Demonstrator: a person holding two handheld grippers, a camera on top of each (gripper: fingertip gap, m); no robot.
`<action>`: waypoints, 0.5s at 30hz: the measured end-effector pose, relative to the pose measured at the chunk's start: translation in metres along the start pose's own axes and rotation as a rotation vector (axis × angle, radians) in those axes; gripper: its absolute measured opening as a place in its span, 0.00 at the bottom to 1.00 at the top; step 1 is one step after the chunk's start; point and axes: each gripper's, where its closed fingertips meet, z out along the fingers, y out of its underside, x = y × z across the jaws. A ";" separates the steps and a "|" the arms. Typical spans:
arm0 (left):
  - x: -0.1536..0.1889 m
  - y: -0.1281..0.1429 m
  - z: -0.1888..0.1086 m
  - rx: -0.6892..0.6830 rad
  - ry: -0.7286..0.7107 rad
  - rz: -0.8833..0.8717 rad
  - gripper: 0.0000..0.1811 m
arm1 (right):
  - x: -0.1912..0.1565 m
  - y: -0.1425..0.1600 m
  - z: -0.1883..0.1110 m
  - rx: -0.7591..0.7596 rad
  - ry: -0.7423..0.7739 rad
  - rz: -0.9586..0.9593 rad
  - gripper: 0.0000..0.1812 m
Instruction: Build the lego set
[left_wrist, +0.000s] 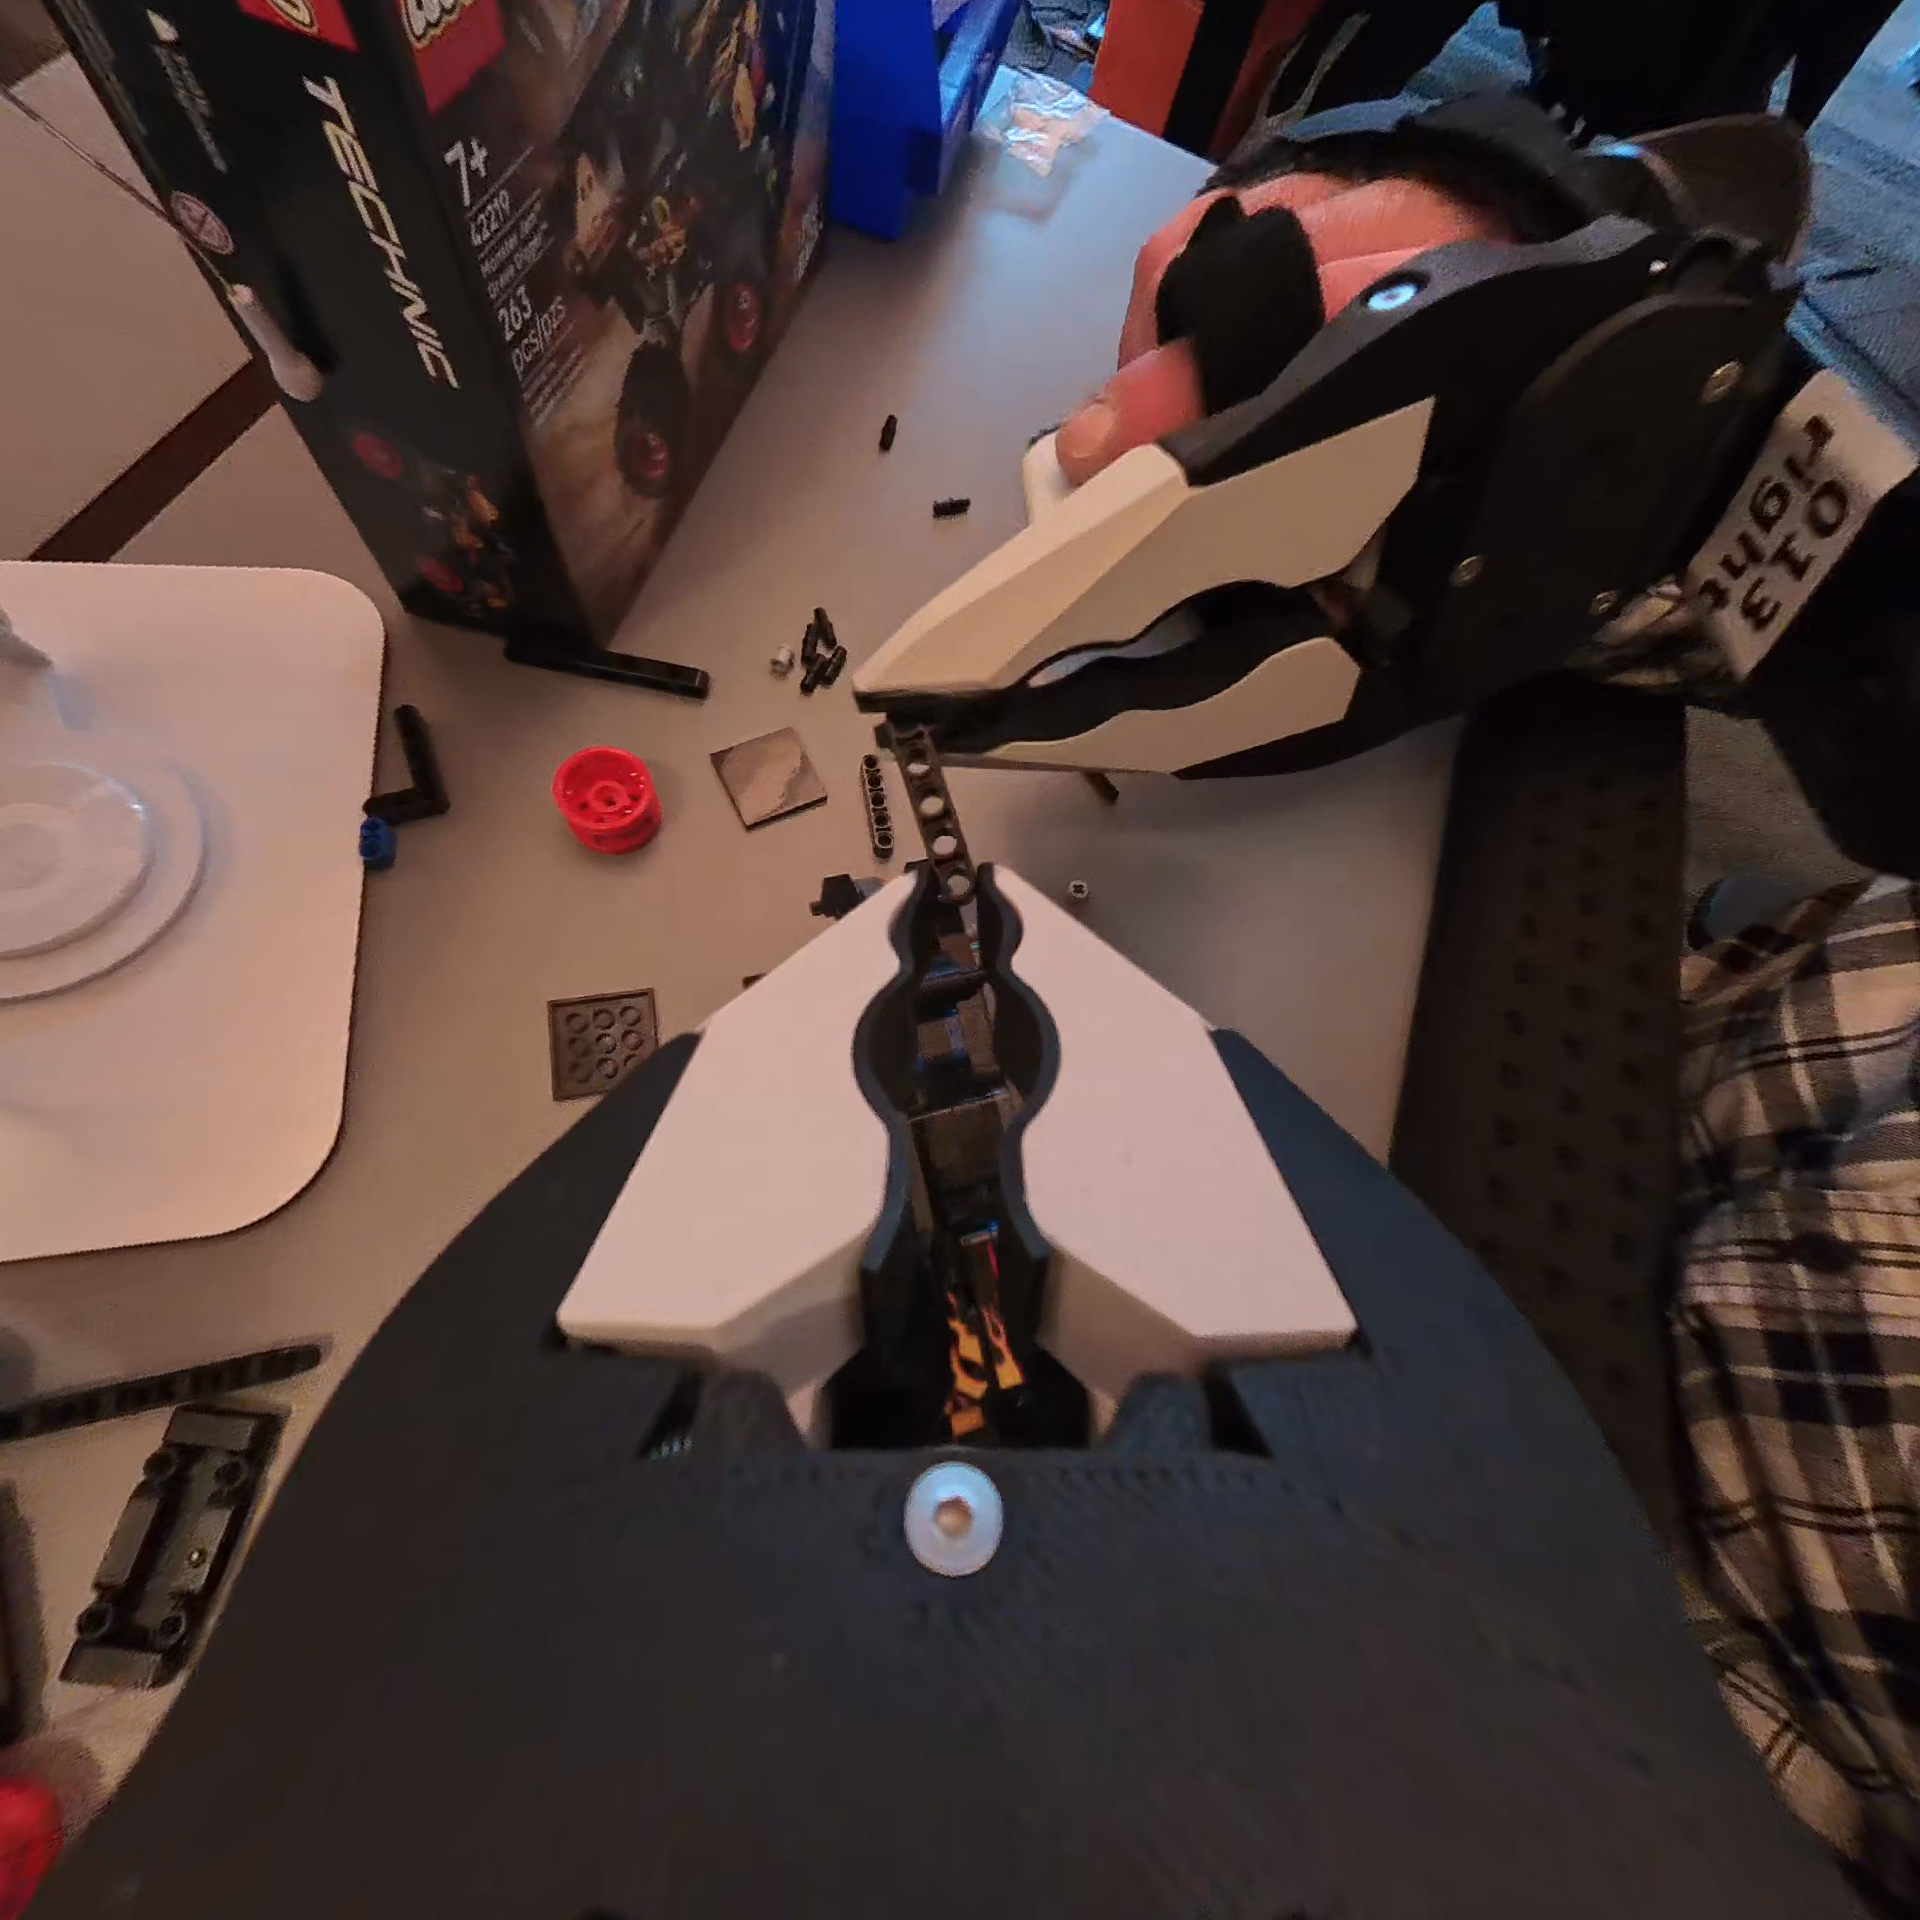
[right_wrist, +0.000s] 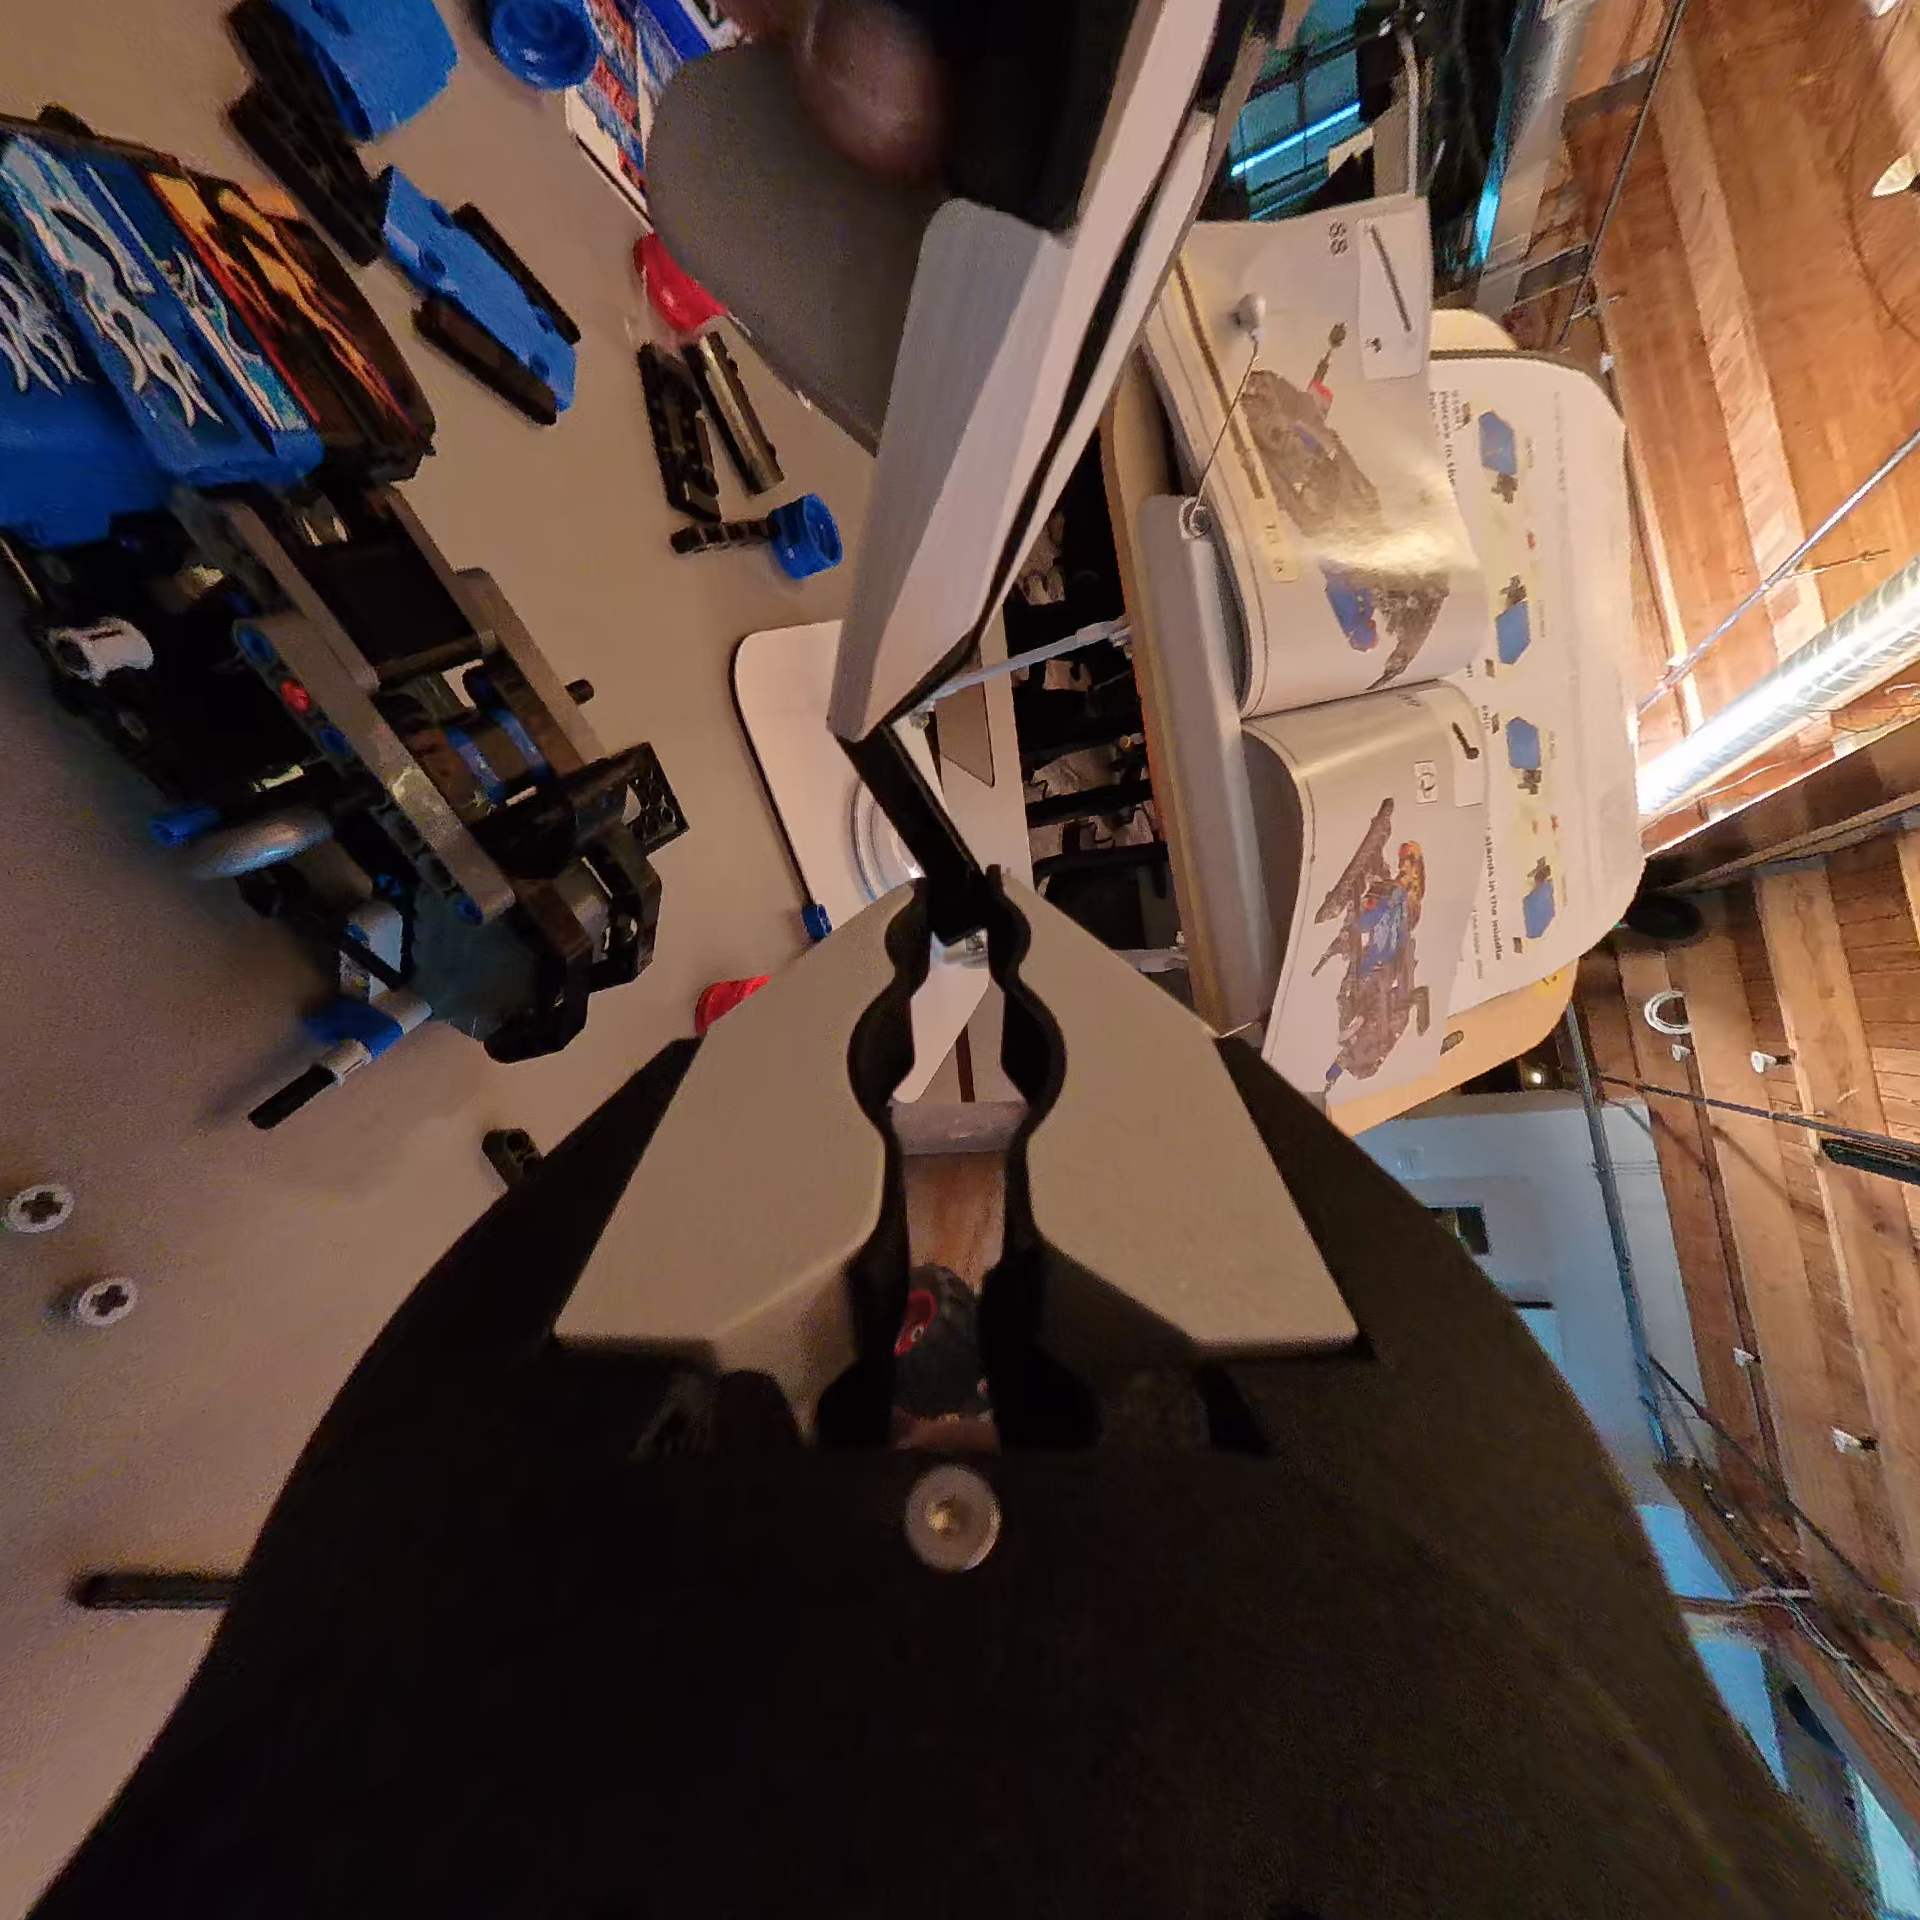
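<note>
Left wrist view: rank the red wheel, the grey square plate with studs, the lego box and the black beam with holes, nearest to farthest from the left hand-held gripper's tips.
1. Black beam with holes: pinched at the left hand-held gripper tips.
2. Grey square plate with studs: on the table, left of the fingers.
3. Red wheel: farther left and ahead; close to the plate, so this order is loose.
4. Lego box: standing at the far left.

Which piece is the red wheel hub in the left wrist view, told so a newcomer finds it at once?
Start at the tall set box standing at the back of the table. In front of it, among scattered dark parts, lies the red hub, between a black L-shaped beam and a flat grey tile. It is the only bright red, round piece there.
</note>
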 end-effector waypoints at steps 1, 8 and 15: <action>0.001 0.000 0.000 -0.004 -0.003 -0.002 0.03 | 0.000 -0.001 -0.002 0.004 -0.004 0.000 0.04; 0.016 -0.018 -0.008 0.106 0.061 0.078 0.13 | -0.004 0.000 -0.008 0.125 -0.184 0.353 0.04; 0.021 -0.014 -0.012 0.205 0.034 0.255 0.17 | -0.011 -0.017 -0.016 0.358 -0.477 0.866 0.04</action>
